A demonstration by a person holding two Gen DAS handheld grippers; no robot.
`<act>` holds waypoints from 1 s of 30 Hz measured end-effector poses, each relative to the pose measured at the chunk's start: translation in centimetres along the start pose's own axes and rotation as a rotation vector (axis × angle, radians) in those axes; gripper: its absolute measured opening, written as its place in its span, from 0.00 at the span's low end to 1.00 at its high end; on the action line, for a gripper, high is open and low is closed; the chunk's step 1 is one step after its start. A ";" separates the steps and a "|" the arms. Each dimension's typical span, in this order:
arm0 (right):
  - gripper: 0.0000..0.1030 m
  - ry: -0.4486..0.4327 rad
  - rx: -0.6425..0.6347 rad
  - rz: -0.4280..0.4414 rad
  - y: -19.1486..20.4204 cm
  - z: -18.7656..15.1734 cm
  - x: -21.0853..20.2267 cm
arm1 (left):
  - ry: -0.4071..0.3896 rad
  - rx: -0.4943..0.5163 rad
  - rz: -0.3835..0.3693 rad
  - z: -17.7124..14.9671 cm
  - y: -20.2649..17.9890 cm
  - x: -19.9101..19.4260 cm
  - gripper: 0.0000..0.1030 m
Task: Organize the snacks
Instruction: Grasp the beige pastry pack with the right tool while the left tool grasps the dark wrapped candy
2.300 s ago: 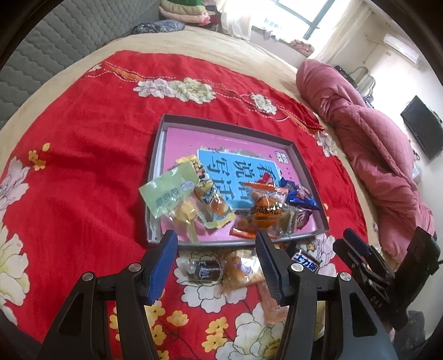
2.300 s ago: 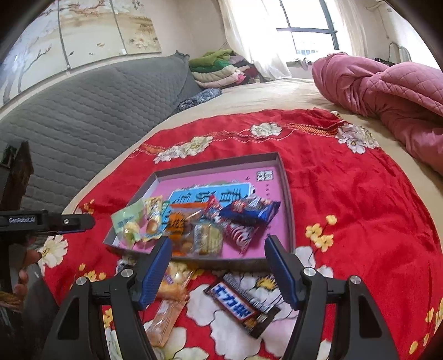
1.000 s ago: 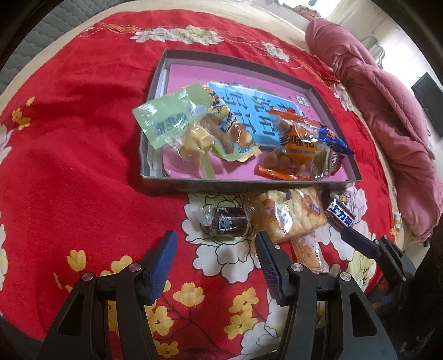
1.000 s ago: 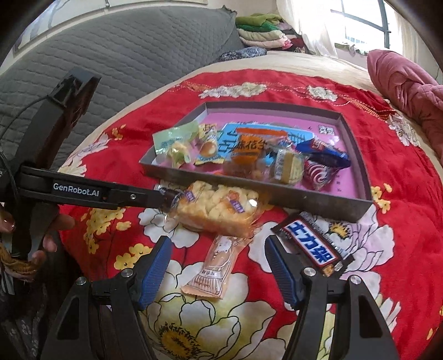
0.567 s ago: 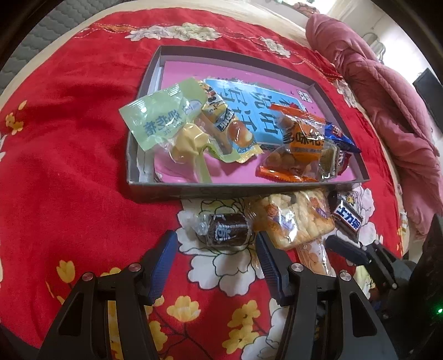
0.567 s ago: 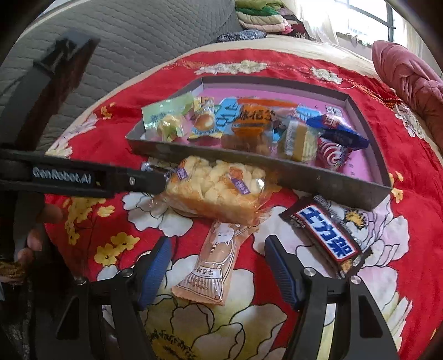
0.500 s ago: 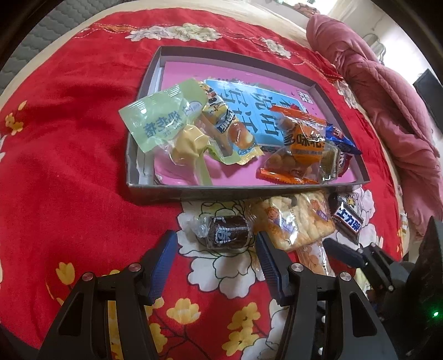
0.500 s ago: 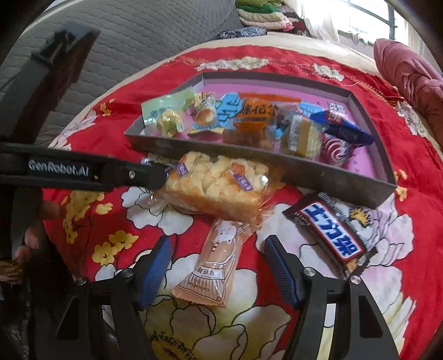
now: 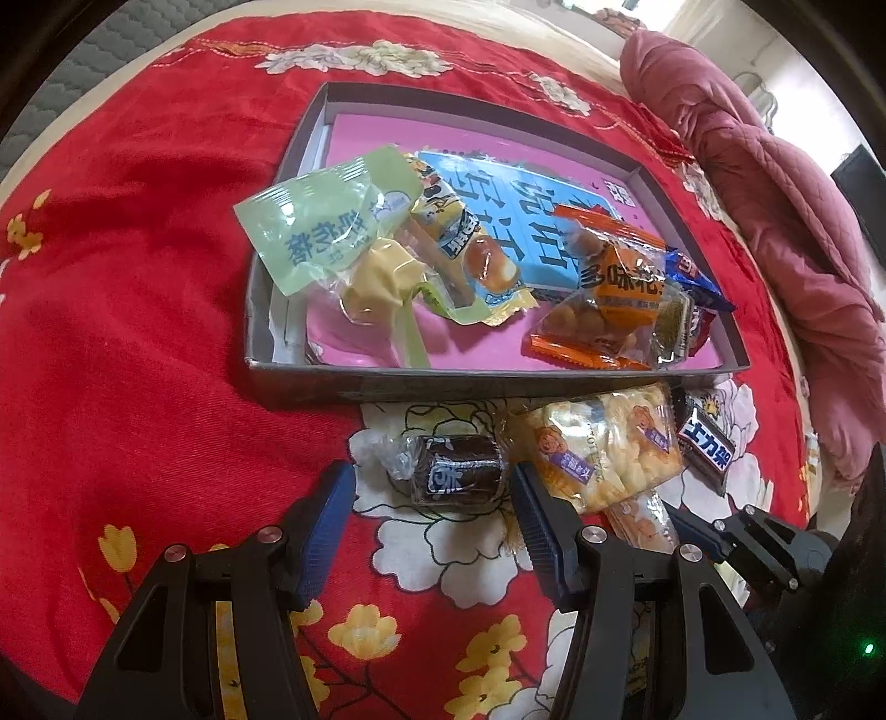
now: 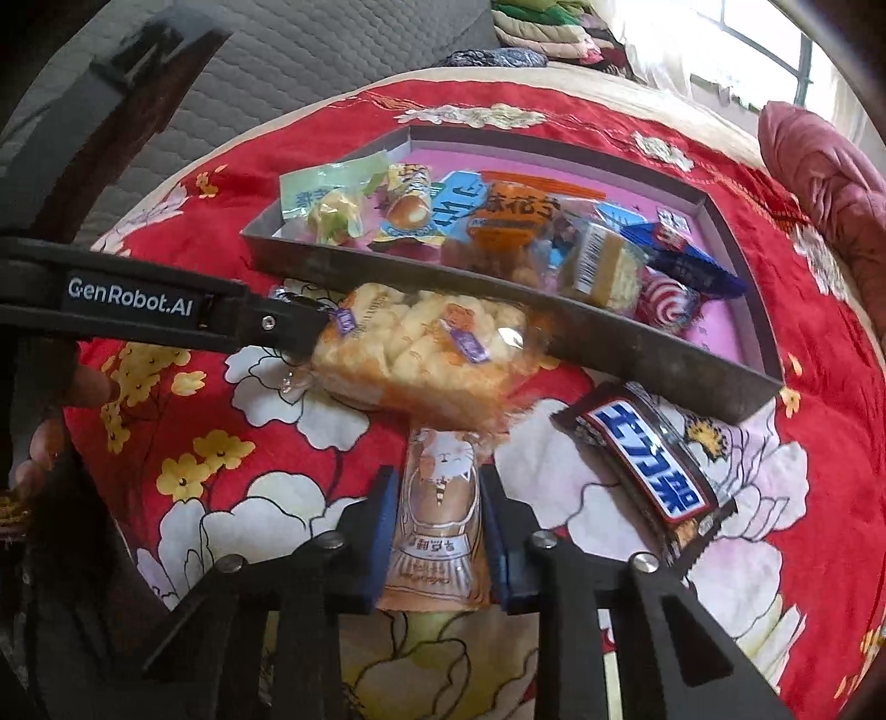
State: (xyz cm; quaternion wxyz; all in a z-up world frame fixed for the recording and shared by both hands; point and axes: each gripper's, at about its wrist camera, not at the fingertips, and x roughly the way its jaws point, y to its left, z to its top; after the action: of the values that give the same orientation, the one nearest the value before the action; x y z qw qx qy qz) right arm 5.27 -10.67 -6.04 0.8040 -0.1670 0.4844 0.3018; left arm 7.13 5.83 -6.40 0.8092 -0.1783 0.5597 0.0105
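A grey tray (image 9: pixel 498 382) with a pink floor lies on the red floral bedspread and holds several snacks, among them a green packet (image 9: pixel 321 232) and an orange one (image 9: pixel 614 288). In front of it lie a dark brown cake packet (image 9: pixel 454 479), a rice cracker pack (image 10: pixel 421 343) and a chocolate bar (image 10: pixel 648 459). My left gripper (image 9: pixel 429 487) is open, with the brown cake between its fingertips. My right gripper (image 10: pixel 437 498) is closing its jaws, and both pads press on a slim orange snack packet (image 10: pixel 437 515) that lies on the bedspread.
A pink quilt (image 9: pixel 803 221) is bunched along the right of the bed. The grey padded headboard (image 10: pixel 332 44) rises behind. One finger (image 10: pixel 288 327) of the left gripper reaches in beside the cracker pack. A person's fingers (image 10: pixel 83 387) show at the left edge.
The right gripper's jaws came together onto the slim orange packet after sinking a little toward it. The left gripper edged slightly nearer the brown cake and stayed open.
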 end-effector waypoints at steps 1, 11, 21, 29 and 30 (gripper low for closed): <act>0.27 0.003 0.011 0.005 -0.3 -0.1 -0.1 | -0.002 -0.001 0.001 -0.1 0.0 0.0 0.55; 0.26 0.016 0.037 0.004 -0.8 -0.1 -0.2 | -0.008 -0.020 -0.001 0.0 0.6 -0.1 0.45; 0.25 0.017 0.030 0.007 -0.7 -0.1 -0.2 | -0.028 0.022 0.051 0.0 -0.4 1.1 0.39; 0.25 -0.018 0.090 0.025 -2.2 -0.3 -2.0 | -0.056 -0.002 0.020 -0.3 0.7 -1.0 0.37; 0.25 -0.028 0.105 0.029 -2.5 -0.3 -2.3 | -0.061 -0.004 0.018 -0.3 0.7 -1.3 0.37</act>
State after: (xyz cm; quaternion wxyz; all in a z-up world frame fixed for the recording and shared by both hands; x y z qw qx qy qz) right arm 5.90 -13.50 -4.20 0.8138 -0.1132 0.4906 0.2902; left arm 6.24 6.61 -5.53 0.8254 -0.1742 0.5364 0.0244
